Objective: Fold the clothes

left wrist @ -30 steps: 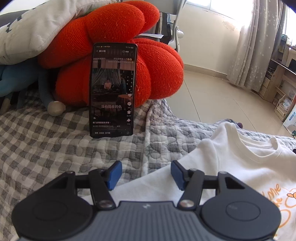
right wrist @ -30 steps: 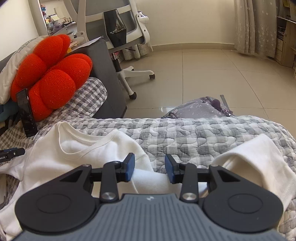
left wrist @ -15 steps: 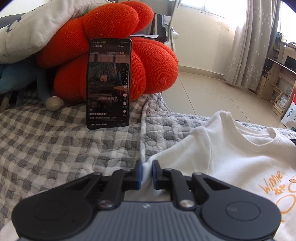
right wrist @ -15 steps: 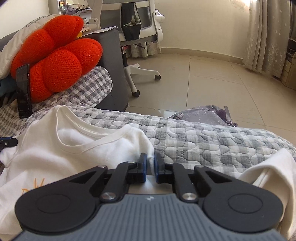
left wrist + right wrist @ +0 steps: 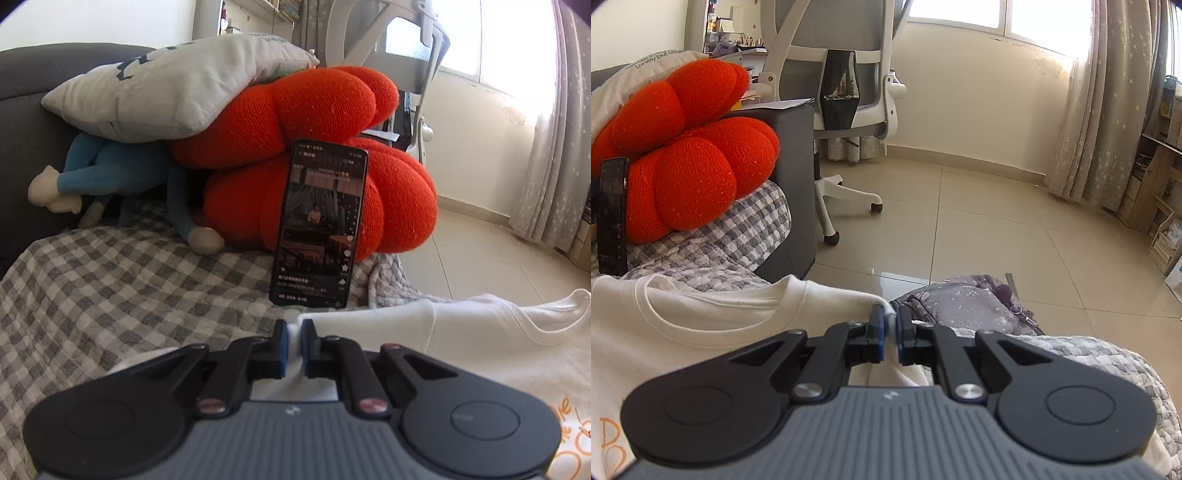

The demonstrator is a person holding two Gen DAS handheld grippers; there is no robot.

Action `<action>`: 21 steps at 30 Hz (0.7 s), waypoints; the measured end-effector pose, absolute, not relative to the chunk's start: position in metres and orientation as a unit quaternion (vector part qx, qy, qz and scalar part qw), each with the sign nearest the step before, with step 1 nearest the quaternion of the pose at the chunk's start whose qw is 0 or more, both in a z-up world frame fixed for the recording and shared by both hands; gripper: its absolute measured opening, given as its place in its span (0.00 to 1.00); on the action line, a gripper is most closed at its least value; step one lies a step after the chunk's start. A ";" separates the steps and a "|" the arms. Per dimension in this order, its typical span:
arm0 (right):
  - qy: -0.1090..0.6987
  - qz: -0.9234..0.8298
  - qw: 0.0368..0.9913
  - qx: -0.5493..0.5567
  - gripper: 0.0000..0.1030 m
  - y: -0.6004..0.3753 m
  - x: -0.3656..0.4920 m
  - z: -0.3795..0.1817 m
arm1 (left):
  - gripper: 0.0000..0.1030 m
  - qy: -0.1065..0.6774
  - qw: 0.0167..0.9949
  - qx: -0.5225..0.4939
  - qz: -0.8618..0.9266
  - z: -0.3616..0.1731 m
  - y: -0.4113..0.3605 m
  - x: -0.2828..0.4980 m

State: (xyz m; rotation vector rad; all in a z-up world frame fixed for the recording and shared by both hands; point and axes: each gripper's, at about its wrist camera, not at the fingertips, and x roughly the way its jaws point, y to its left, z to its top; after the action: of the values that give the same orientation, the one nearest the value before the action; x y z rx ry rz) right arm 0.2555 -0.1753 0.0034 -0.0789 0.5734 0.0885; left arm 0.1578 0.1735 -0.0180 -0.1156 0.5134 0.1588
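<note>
A white T-shirt (image 5: 498,343) with orange print lies on the grey checked quilt (image 5: 110,295). My left gripper (image 5: 293,345) is shut on the shirt's left shoulder edge, lifted a little above the quilt. The shirt also shows in the right wrist view (image 5: 701,317), neckline up. My right gripper (image 5: 891,334) is shut on its right shoulder edge, held up near the quilt's edge.
A phone (image 5: 319,223) with a lit screen leans on a red knitted cushion (image 5: 332,155), just ahead of the left gripper. A grey pillow (image 5: 166,88) and blue plush toy (image 5: 110,173) lie behind. An office chair (image 5: 842,92), tiled floor and a grey bag (image 5: 964,302) lie beyond the sofa edge.
Both grippers went from open to shut on the shirt's shoulders, then lifted and pulled the shirt up and forward, toward the cushion.
</note>
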 end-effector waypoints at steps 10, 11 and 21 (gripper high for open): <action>0.317 0.032 0.946 -0.061 0.09 -0.159 0.272 -0.020 | 0.10 0.330 0.940 -0.051 0.072 -0.046 0.175 0.181; 0.324 0.031 0.943 -0.069 0.09 -0.158 0.274 -0.025 | 0.11 0.333 0.939 -0.047 0.071 -0.049 0.174 0.181; 0.337 0.026 0.940 -0.056 0.43 -0.164 0.259 -0.011 | 0.50 0.337 0.938 -0.062 0.045 -0.030 0.172 0.158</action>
State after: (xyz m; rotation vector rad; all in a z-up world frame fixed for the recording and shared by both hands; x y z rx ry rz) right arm 0.2589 -0.1638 -0.0112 -0.1152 0.6875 0.0522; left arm 0.1575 0.1716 -0.0301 -0.1267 0.6876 0.0918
